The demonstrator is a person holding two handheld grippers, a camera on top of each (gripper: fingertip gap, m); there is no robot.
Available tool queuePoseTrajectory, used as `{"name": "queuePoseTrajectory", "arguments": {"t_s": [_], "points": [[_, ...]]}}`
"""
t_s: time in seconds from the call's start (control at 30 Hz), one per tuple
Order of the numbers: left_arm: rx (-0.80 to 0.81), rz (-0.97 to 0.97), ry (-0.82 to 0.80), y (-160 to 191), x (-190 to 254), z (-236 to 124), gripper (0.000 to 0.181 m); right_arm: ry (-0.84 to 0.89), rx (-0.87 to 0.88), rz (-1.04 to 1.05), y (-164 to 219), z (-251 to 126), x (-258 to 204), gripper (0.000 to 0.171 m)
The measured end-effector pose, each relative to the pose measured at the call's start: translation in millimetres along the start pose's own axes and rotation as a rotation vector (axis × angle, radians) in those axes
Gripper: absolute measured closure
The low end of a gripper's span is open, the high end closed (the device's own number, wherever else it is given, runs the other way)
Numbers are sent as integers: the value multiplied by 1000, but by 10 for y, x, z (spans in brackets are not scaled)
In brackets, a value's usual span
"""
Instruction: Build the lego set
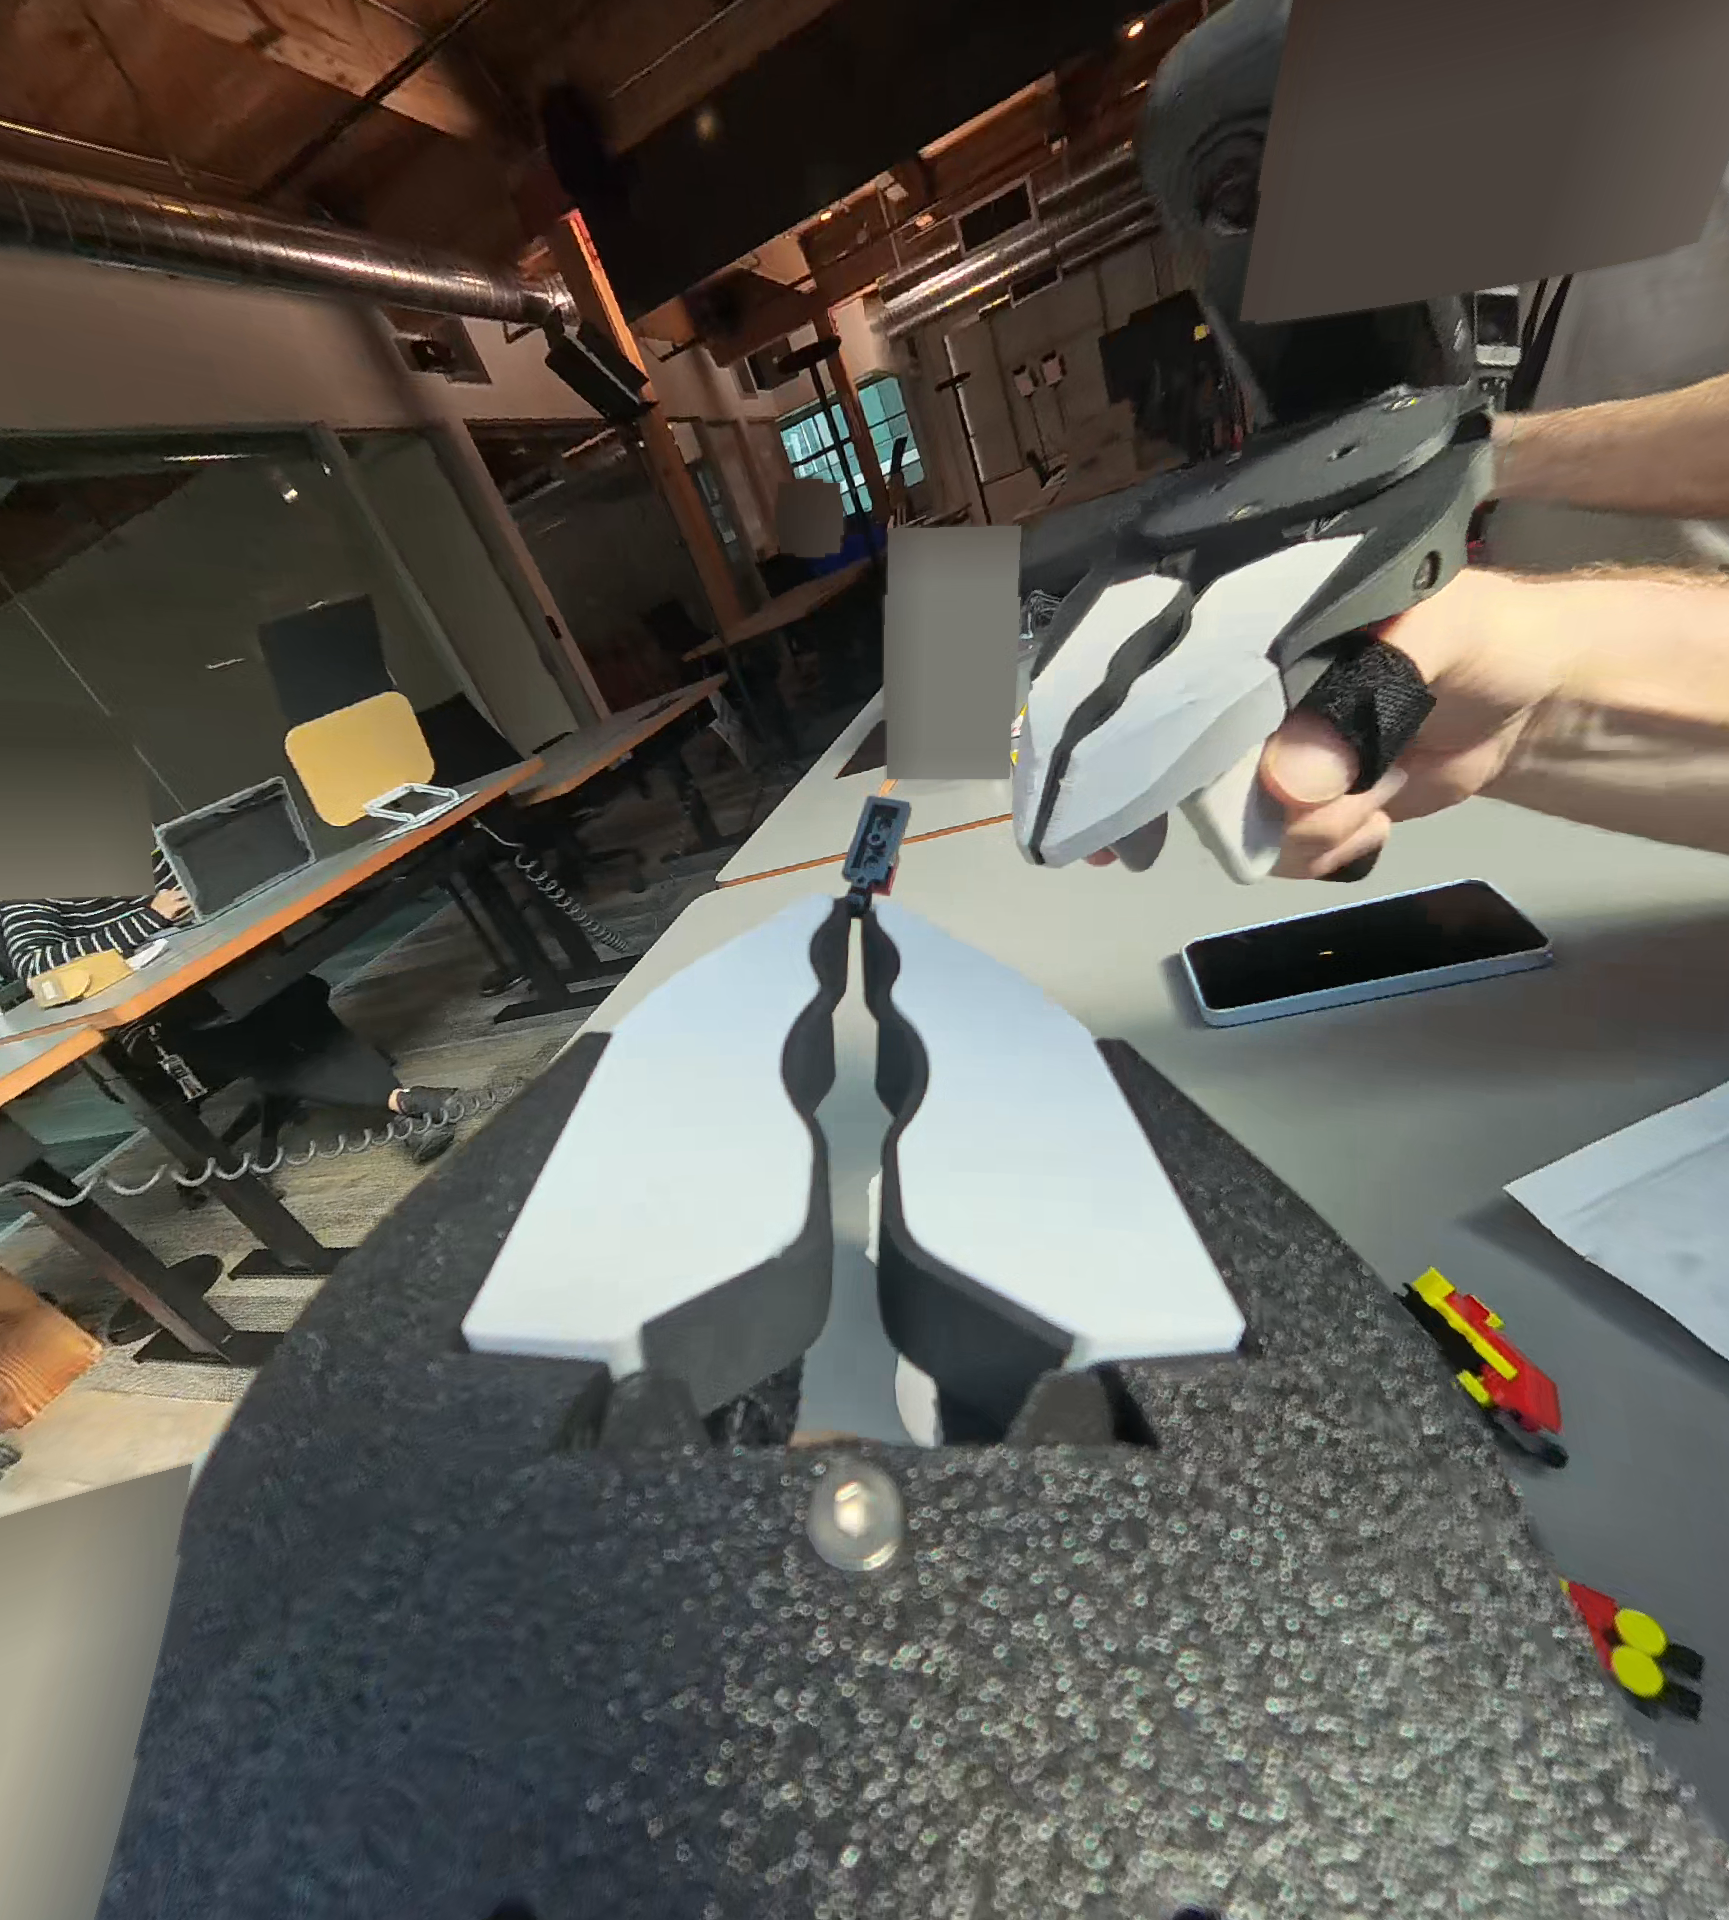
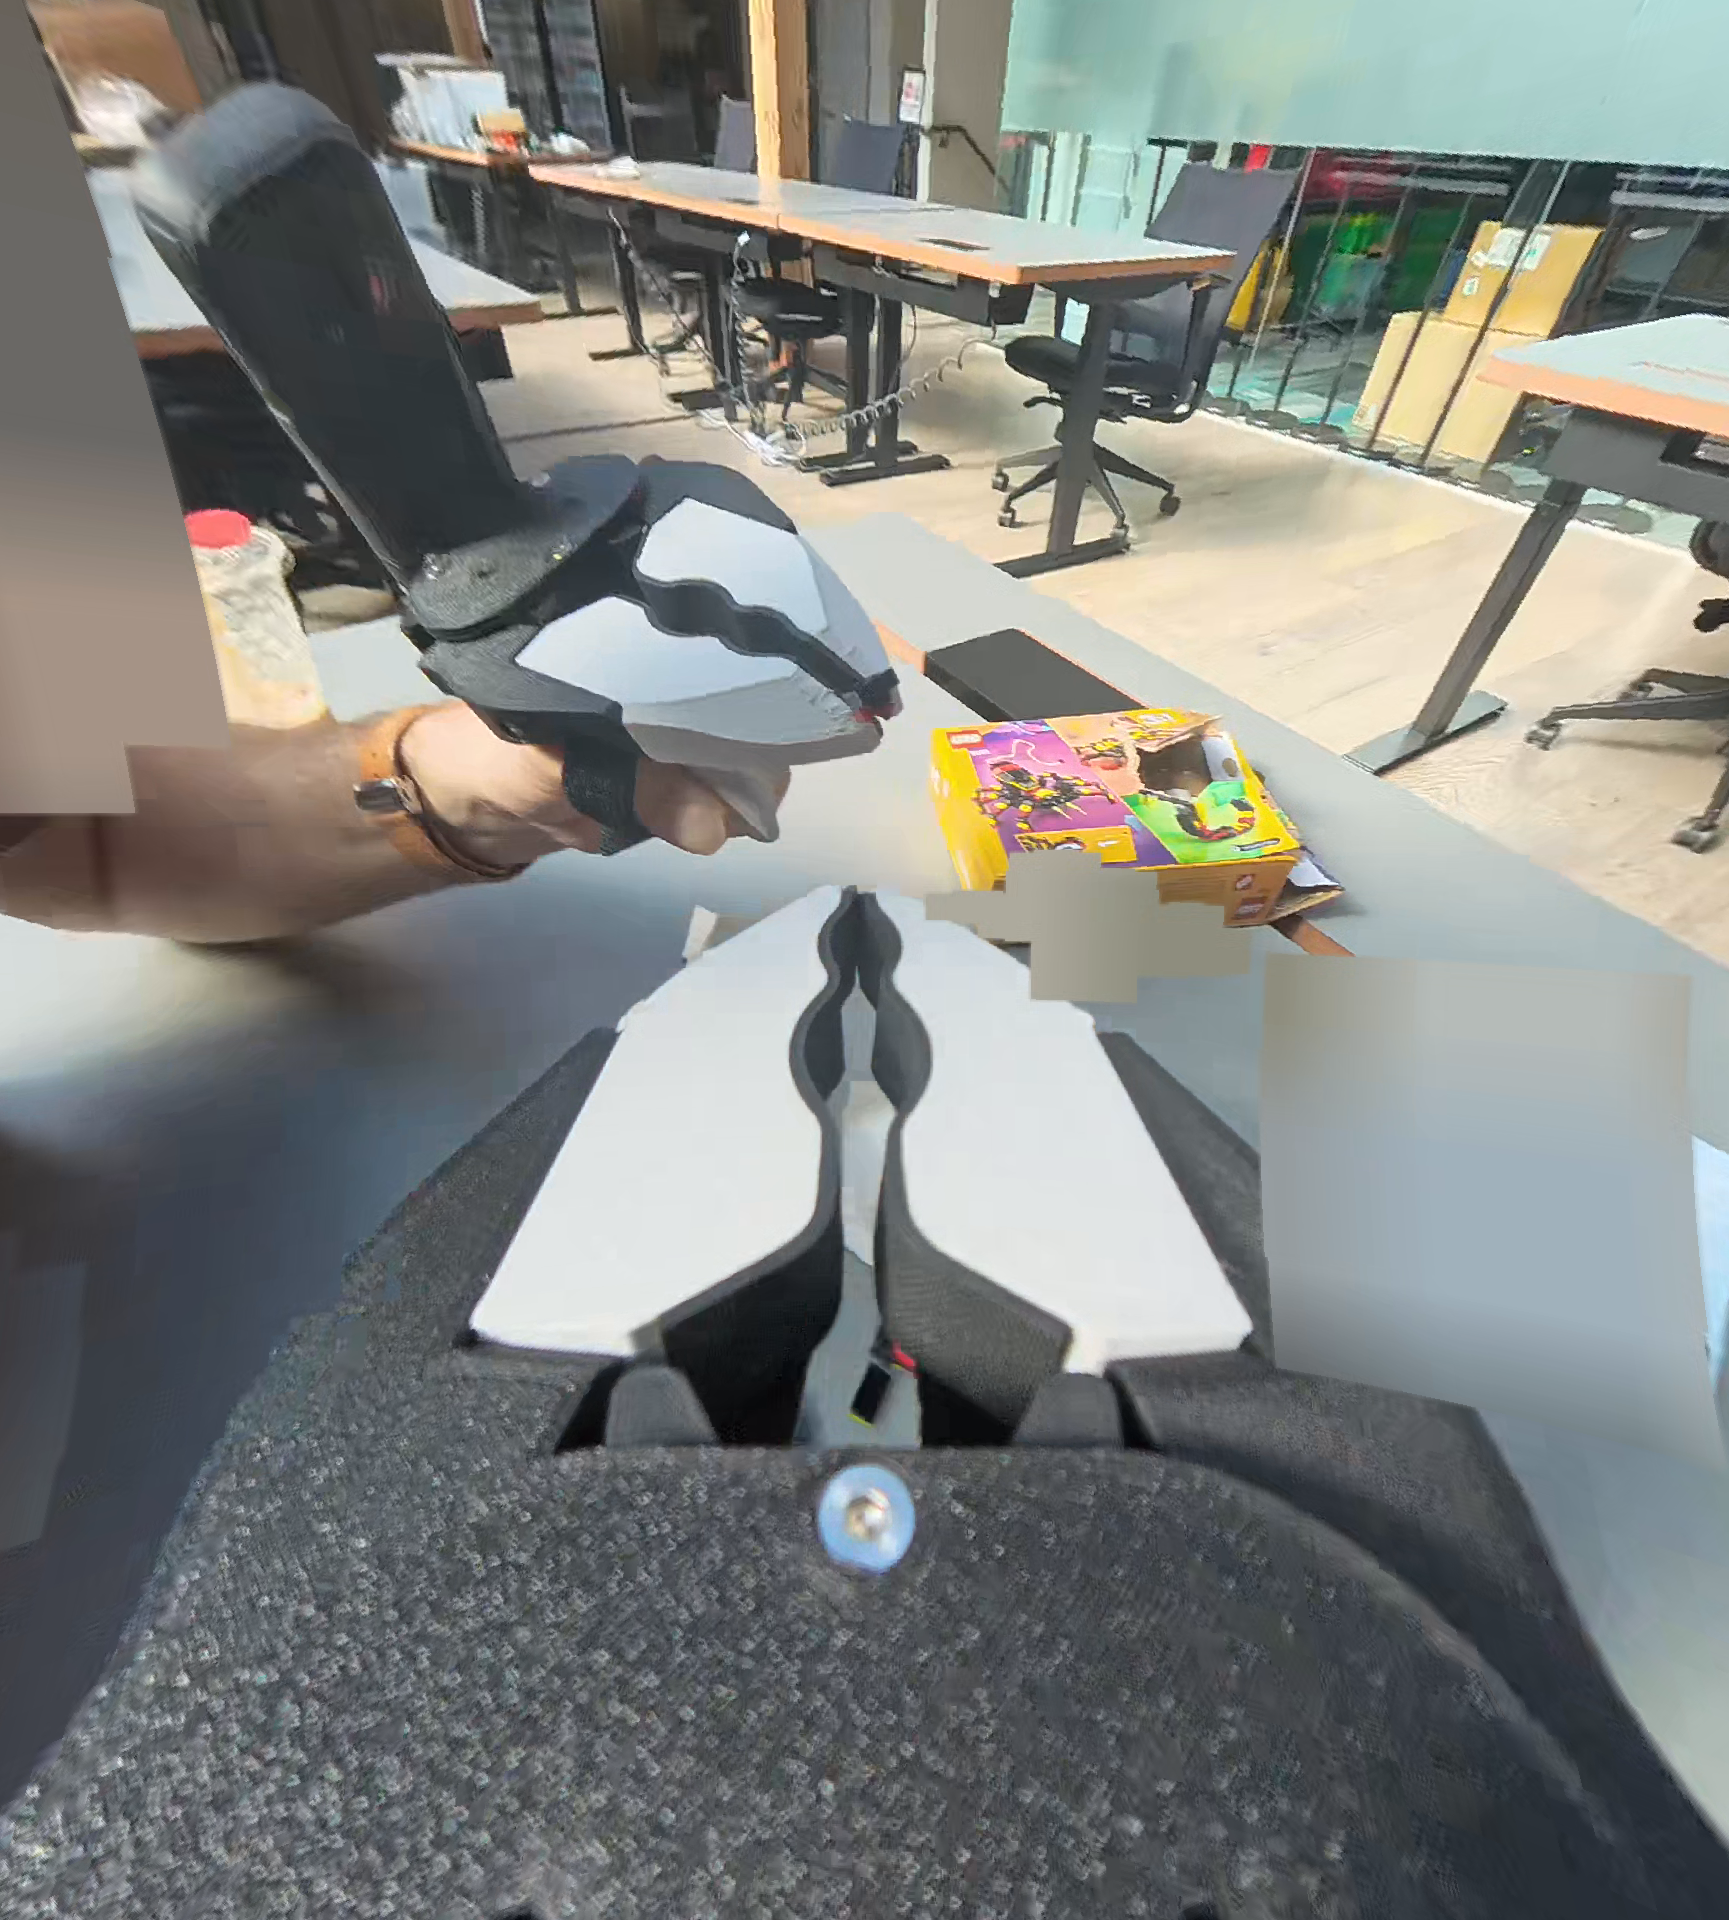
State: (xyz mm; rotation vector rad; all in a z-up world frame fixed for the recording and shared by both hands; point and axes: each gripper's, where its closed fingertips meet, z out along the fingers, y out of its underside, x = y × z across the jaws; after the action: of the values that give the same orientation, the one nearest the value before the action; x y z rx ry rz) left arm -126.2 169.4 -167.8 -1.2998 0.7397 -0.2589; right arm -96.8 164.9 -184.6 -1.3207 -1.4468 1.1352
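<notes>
My left gripper (image 1: 858, 906) is shut on a small dark grey lego piece (image 1: 875, 844) with a red part on its side, gripped by a thin stub at its lower end and held up in the air above the grey table (image 1: 1099, 997). It also shows in the right wrist view (image 2: 875, 707), with the dark and red piece at its tips. My right gripper (image 2: 852, 902) is shut, and I see nothing between its tips. It hangs to the right of the held piece in the left wrist view (image 1: 1031, 847). Two red, yellow and black lego assemblies (image 1: 1483, 1361) (image 1: 1629, 1652) lie on the table.
A dark phone (image 1: 1364, 951) and a white paper sheet (image 1: 1691, 1216) lie on the table. A yellow lego box (image 2: 1114, 800), a black flat object (image 2: 1016, 670) and a red-lidded jar (image 2: 247, 623) stand farther off. Desks and chairs are beyond. There is about 4 cm between the tips of the two grippers.
</notes>
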Motion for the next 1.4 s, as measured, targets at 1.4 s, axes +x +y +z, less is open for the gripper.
{"name": "queuePoseTrajectory", "arguments": {"t_s": [1.4], "points": [[351, 20, -236, -908, -36, -401, 181, -129, 460, 111, -1132, 257, -508, 160]]}}
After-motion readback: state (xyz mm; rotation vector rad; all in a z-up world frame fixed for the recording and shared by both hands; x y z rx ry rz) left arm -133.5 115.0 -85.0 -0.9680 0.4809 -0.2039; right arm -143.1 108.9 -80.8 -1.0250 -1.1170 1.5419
